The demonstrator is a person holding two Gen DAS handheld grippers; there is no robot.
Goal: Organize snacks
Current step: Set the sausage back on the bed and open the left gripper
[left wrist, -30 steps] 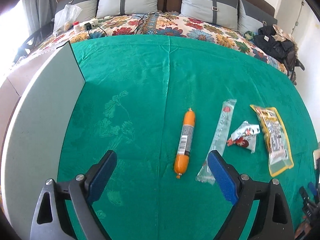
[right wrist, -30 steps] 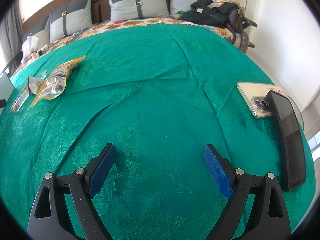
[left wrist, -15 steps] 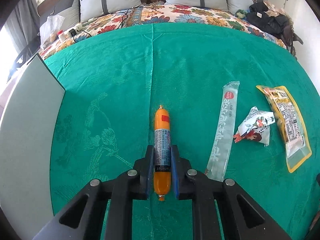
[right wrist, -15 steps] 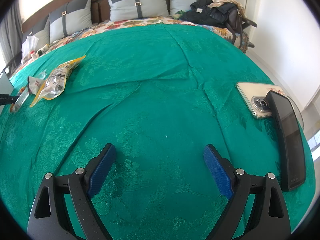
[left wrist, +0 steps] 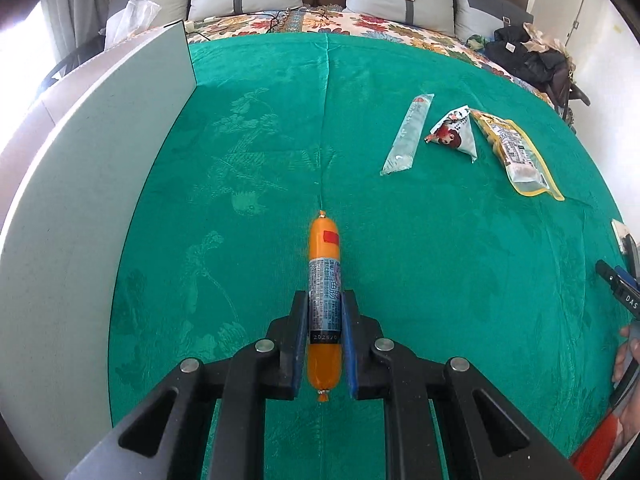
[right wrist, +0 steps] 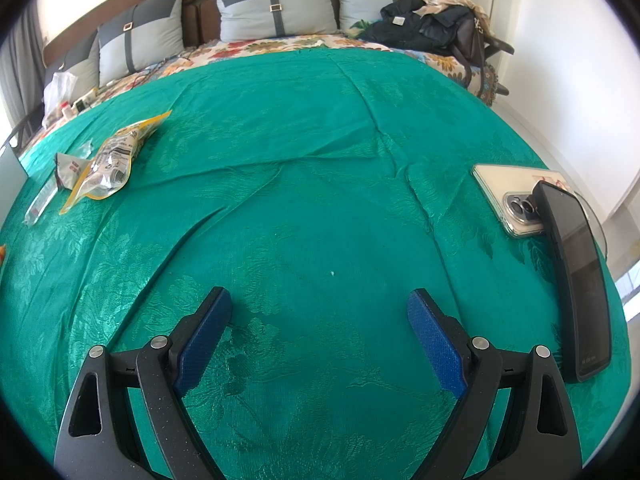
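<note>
My left gripper (left wrist: 324,300) is shut on an orange sausage stick (left wrist: 325,256) with a printed label, held lengthwise above the green bedspread (left wrist: 400,264). A grey box wall (left wrist: 80,184) stands to its left. Further right lie a clear long stick pack (left wrist: 407,134), a small white wrapper with a cartoon figure (left wrist: 454,132) and a yellow-edged snack pouch (left wrist: 516,152). My right gripper (right wrist: 319,308) is open and empty over bare bedspread; the yellow pouch (right wrist: 110,164) and the white wrapper (right wrist: 68,168) lie far to its left.
Two phones lie at the right edge of the bed: a pale one (right wrist: 508,196) and a black one (right wrist: 576,280). Pillows (right wrist: 276,8) and a pile of dark clothes (right wrist: 432,24) are at the head. A plastic bag and small items (right wrist: 60,96) sit at the far left.
My left gripper closed on the orange sausage stick, lifted it and moved left toward the grey box, so the other snacks now lie further off to the right. The right gripper has stayed still.
</note>
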